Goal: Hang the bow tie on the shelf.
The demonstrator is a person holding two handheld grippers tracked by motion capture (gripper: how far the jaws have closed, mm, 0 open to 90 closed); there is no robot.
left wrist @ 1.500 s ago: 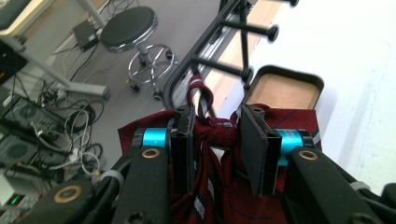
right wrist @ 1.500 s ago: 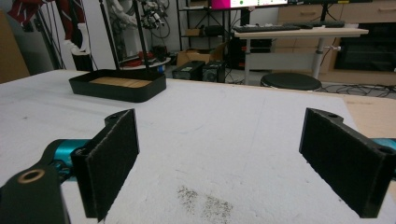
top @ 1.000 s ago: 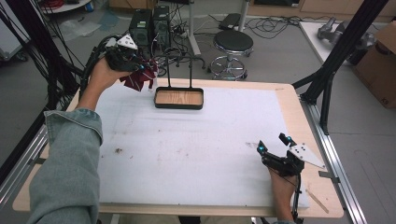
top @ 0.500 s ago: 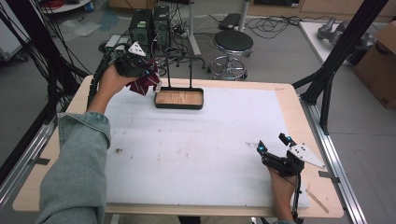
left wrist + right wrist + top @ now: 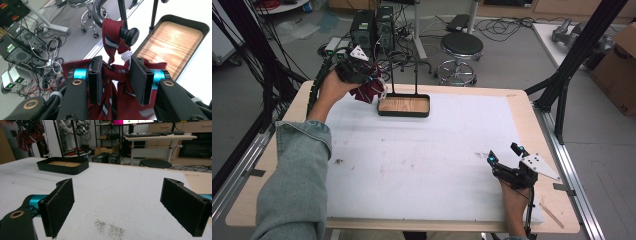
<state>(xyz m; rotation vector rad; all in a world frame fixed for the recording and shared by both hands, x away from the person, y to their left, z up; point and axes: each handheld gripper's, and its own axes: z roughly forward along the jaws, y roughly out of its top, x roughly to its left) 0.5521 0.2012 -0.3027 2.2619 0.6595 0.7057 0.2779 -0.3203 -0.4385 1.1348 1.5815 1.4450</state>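
L tool [image 5: 113,80] w/ red tie [image 5: 111,35]

No text, label, brand, number or sign can be read in any view. The lit strip on the monitor [image 5: 132,122] in the right gripper view is too small and blurred to make out.

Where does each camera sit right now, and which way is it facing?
High view: above the person's side, looking forward and down at the table; both forearms, left gripper, right gripper.
Left gripper view: on the left gripper, facing the red tie draped on the stand's knob.
Right gripper view: on the right gripper, low over the table, looking across it.
All three share the black tray.
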